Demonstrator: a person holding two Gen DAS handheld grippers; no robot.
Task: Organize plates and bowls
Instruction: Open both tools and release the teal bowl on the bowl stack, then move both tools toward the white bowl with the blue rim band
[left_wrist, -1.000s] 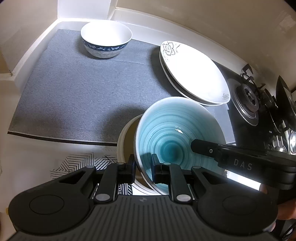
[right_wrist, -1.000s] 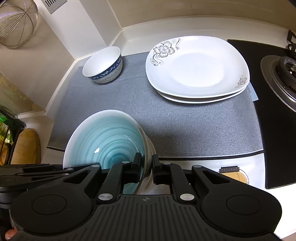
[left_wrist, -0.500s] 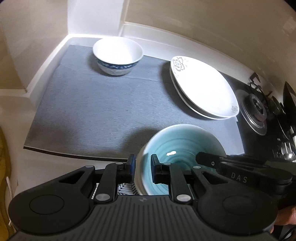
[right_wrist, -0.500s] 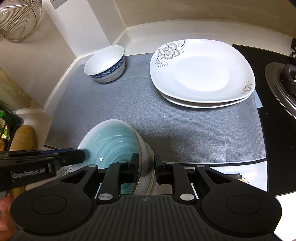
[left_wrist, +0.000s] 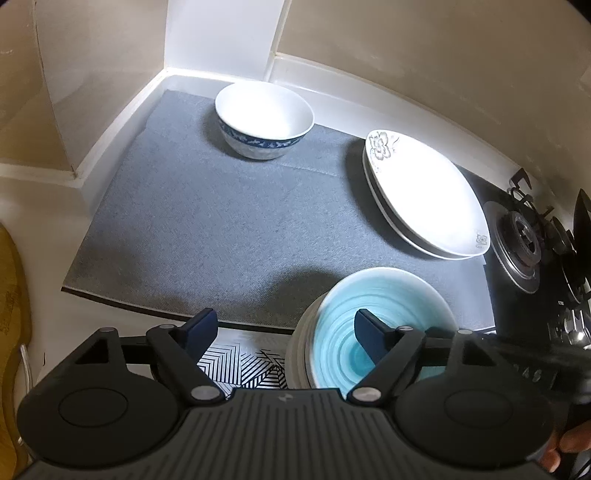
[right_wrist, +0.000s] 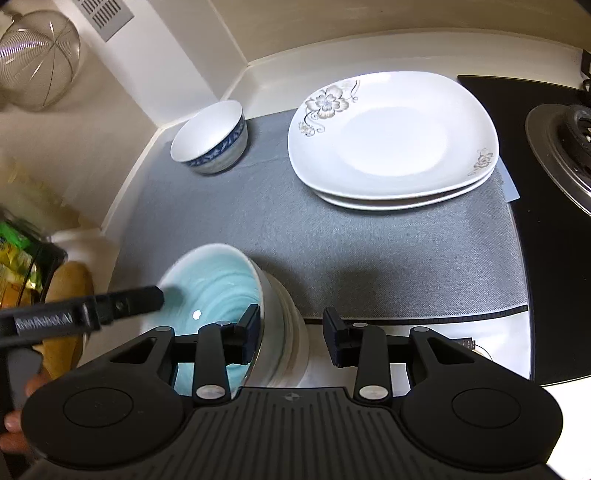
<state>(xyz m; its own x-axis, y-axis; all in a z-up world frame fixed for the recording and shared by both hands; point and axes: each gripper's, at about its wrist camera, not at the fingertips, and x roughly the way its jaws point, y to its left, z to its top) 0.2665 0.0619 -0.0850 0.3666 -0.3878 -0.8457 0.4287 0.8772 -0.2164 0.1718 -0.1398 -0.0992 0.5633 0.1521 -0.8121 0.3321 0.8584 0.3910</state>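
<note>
A teal bowl (left_wrist: 369, 325) (right_wrist: 210, 280) sits nested on a stack of white dishes (left_wrist: 301, 343) (right_wrist: 291, 332) at the counter's front edge. My left gripper (left_wrist: 284, 328) is opening wide: one finger is over the bowl's inside, the other is outside, and neither pad touches the rim. My right gripper (right_wrist: 293, 328) is opening too and straddles the opposite rim without pressing on it. A white bowl with a blue band (left_wrist: 264, 118) (right_wrist: 210, 136) stands at the back of the grey mat (left_wrist: 221, 229) (right_wrist: 369, 258). Two flowered white plates (left_wrist: 424, 192) (right_wrist: 391, 136) lie stacked at the mat's right.
A gas stove (left_wrist: 524, 240) (right_wrist: 565, 147) borders the mat on the right. Walls close off the back and left. A wire strainer (right_wrist: 37, 55) hangs at the upper left. A wooden board (left_wrist: 11, 314) leans at the far left, and a black-and-white patterned mat (left_wrist: 240, 365) lies under the stack.
Both grippers were shut on the teal bowl's rim and have let go. The bowl has sunk from a tilted hold onto the white stack. The left gripper has drawn back.
</note>
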